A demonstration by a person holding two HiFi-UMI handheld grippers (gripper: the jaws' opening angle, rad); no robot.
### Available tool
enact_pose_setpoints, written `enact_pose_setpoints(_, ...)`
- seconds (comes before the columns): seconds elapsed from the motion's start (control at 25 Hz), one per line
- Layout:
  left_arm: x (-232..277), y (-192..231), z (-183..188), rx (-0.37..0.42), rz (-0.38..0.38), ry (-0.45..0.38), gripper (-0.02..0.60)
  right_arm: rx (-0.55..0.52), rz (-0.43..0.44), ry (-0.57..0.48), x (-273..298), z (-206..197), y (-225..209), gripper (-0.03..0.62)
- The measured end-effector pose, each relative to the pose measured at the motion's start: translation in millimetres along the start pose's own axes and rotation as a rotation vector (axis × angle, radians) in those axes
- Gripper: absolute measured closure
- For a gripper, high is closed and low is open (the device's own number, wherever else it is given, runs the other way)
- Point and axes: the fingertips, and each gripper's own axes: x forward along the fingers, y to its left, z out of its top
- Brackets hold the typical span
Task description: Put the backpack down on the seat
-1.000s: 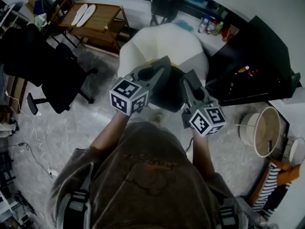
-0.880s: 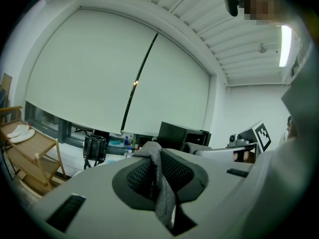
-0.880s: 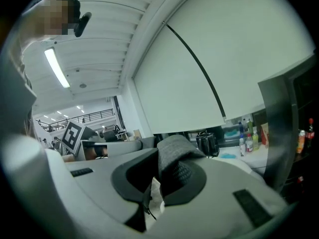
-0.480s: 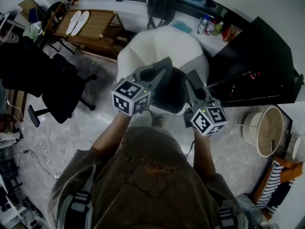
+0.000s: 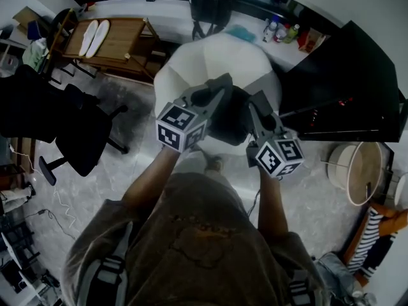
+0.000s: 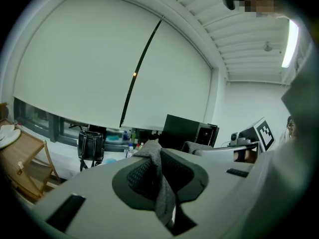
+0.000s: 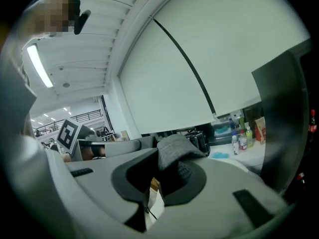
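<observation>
In the head view a dark backpack (image 5: 229, 118) hangs between my two grippers, over the near edge of a white rounded seat (image 5: 213, 59). My left gripper (image 5: 215, 89) is shut on a grey strap of the backpack. In the left gripper view that strap (image 6: 160, 178) runs pinched between the dark pads. My right gripper (image 5: 256, 107) is shut on a second grey strap, which bulges out of the jaws as a fold (image 7: 174, 151) in the right gripper view. The backpack's lower part is hidden behind the grippers and marker cubes.
A black office chair (image 5: 73, 132) stands at the left, with a wooden rack (image 5: 118, 40) behind it. A black cabinet (image 5: 347, 85) flanks the seat on the right. A black bag (image 5: 210, 5) and bottles (image 5: 282, 30) sit along the far window ledge. A round basket (image 5: 360, 174) stands at the right.
Both grippers, still holding the straps, have moved away from me toward the white seat and dropped a little, and the backpack went with them.
</observation>
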Motion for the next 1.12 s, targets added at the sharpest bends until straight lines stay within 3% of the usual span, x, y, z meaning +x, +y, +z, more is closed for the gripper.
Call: enact_pose_setpoints(1.12,142,129,-54,0.002,-0.030,0.049,0.546,0.029,-0.084,0.037,134,-55,-121,0.565)
